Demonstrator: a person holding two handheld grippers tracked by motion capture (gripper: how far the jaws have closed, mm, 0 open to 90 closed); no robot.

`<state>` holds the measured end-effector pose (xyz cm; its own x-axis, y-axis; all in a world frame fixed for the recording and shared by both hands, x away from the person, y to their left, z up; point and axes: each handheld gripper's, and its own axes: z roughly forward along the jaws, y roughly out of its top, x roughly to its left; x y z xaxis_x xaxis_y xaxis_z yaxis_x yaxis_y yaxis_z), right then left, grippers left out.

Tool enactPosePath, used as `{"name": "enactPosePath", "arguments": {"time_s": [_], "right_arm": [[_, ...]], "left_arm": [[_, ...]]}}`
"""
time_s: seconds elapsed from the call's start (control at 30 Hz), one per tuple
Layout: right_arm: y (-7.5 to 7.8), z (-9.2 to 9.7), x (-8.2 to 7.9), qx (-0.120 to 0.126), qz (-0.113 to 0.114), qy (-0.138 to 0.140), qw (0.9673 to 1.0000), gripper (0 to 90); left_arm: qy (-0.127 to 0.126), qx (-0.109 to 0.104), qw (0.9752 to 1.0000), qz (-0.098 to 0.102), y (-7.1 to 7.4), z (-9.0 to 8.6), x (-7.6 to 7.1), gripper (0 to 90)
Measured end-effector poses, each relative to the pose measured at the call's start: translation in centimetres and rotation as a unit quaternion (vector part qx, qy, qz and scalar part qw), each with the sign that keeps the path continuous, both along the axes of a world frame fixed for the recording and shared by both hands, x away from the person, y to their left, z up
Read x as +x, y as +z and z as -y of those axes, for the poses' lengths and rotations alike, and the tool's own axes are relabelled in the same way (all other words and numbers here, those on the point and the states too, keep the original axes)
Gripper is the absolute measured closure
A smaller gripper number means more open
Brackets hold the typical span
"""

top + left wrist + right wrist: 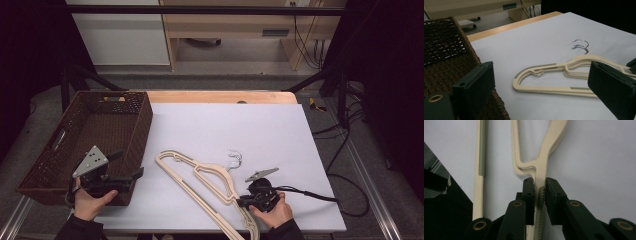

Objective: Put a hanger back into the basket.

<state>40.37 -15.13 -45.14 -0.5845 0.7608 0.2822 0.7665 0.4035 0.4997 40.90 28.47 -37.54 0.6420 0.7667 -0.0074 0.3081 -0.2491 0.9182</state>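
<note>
White sheeting covers the table [280, 130] where cream hangers [200, 176], at least two stacked with their wire hooks [234, 159] together, lie at lower centre of the high view. At lower right, the right gripper [243, 202] is clamped on a hanger's shoulder arm [541, 182], pads pressing both sides. A grip this far from the hooks could let the stack swing, split or slip on lifting. At lower left the left gripper [138, 174] waits with jaws wide apart beside the brown wicker basket [75, 165]. No legible writing appears.
</note>
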Motion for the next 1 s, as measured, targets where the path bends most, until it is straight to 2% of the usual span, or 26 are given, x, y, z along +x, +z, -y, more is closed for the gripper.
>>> {"name": "enactPosePath", "arguments": {"time_s": [0.07, 0.17, 0.3, 0.33, 0.37, 0.4, 0.43, 0.73, 0.8, 0.83, 1.0], "right_arm": [[0.0, 0.1, 0.0, 0.0, 0.002, 0.001, 1.0, 79.9], [0.4, 0.3, -0.1, 0.018, 0.01, 0.01, 0.9997, 80.6], [0.6, 0.4, -0.1, 0.019, 0.013, 0.01, 0.9997, 80.8], [0.7, 0.5, -0.1, 0.024, 0.022, 0.018, 0.9993, 80.8], [0.7, 0.5, -0.1, 0.024, 0.022, 0.018, 0.9993, 80.8], [0.8, 0.6, -0.2, 0.023, 0.031, 0.014, 0.9992, 80.9], [0.8, 0.6, -0.2, 0.023, 0.031, 0.014, 0.9992, 80.9], [1.4, 0.9, -0.4, 0.024, 0.049, 0.023, 0.9982, 81.2], [1.4, 1.0, -0.4, 0.027, 0.051, 0.027, 0.998, 81.2], [1.4, 1.0, -0.4, 0.028, 0.051, 0.028, 0.9979, 81.2], [1.6, 1.0, -0.5, 0.026, 0.053, 0.025, 0.9979, 81.3]], "left_arm": [[0.0, 0.0, 1.0, 0.0, 0.0, 0.1, 0.0, 6.9], [-0.003, 0.0, 1.0, -0.001, 0.0, 0.4, -0.1, 7.3], [-0.013, -0.001, 0.9999, -0.006, 0.1, 1.6, -0.2, 7.9], [-0.02, -0.005, 0.9997, -0.012, 0.1, 2.5, -0.2, 8.0], [-0.02, -0.005, 0.9997, -0.012, 0.1, 2.5, -0.2, 8.1], [-0.03, -0.001, 0.9994, -0.019, 0.2, 3.7, -0.2, 8.1], [-0.03, -0.001, 0.9994, -0.019, 0.2, 3.7, -0.2, 8.1], [-0.074, 0.032, 0.996, -0.039, 0.6, 9.5, 1.0, 8.3], [-0.079, 0.032, 0.9951, -0.049, 0.4, 11.4, 1.9, 9.4], [-0.079, 0.032, 0.9951, -0.049, 0.4, 11.4, 1.9, 10.0], [-0.094, 0.025, 0.993, -0.067, -0.2, 14.6, 3.6, 15.3]]}}
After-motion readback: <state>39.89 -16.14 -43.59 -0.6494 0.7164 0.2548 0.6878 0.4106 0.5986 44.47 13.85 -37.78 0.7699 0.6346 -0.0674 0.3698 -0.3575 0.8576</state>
